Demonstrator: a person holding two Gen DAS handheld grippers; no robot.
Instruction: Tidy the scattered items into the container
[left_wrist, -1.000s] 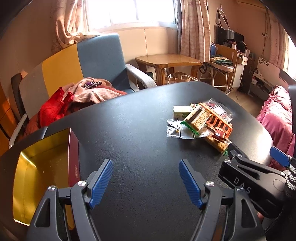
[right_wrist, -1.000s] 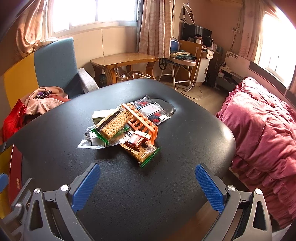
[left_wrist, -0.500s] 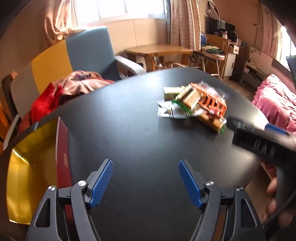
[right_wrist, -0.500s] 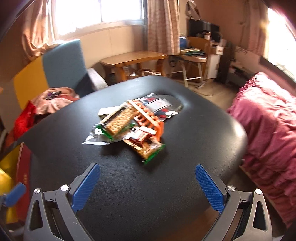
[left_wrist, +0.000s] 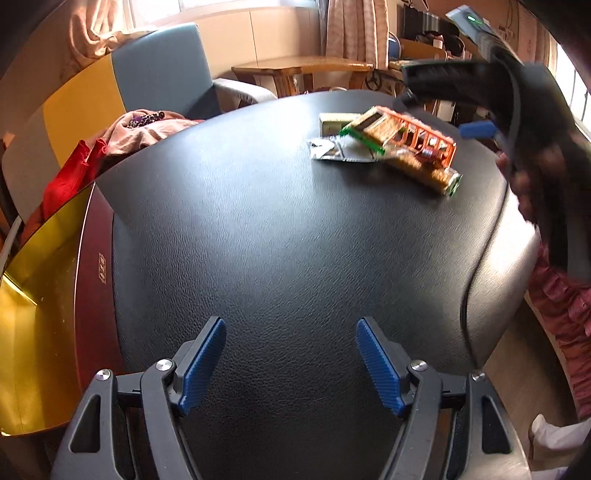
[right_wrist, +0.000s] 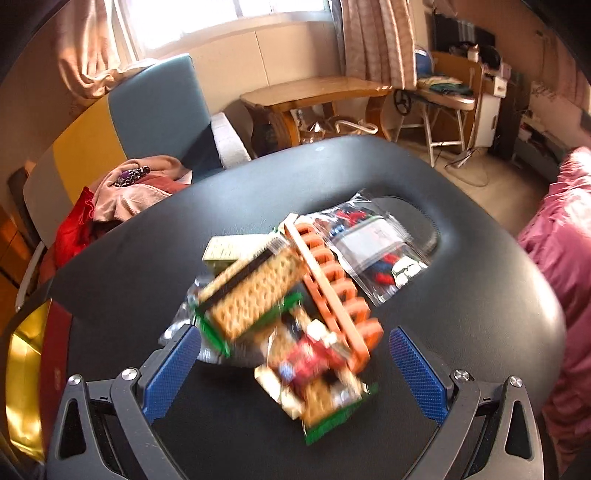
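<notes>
Over the far right part of the black table (left_wrist: 288, 229), the right gripper (right_wrist: 291, 365) is now brought down close upon the heap of snack packets (right_wrist: 284, 306), where a second ago it was held well back from them near the table's near edge. Its blue pads stand wide apart on either side of the heap's near end, with the green-edged cracker packet (right_wrist: 328, 402) and a small red packet (right_wrist: 306, 363) between them; nothing is pressed or lifted yet, so the tool is released. The approach is judged to be under way and a first pick to be about to be made, with none of the items yet tidied.

The left gripper (left_wrist: 291, 365) is lowered nearer the table than before and is held spread and empty over bare black leather-grain surface near the table's near edge. The gold-lined container (left_wrist: 40, 302), with its dark red rim, sits at the table's left edge, well apart from the heap, so a carry across the whole table is judged necessary.

The heap also holds an orange plastic rack (right_wrist: 332, 280), a pale box (right_wrist: 231, 251) and a clear bag (right_wrist: 376, 243) lying toward the far edge. Beyond the table are seen a blue and yellow armchair (left_wrist: 147, 74) with clothes heaped on it, a wooden side table (right_wrist: 314, 88), curtained windows and a pink bed cover (right_wrist: 554, 240) off the right edge.
</notes>
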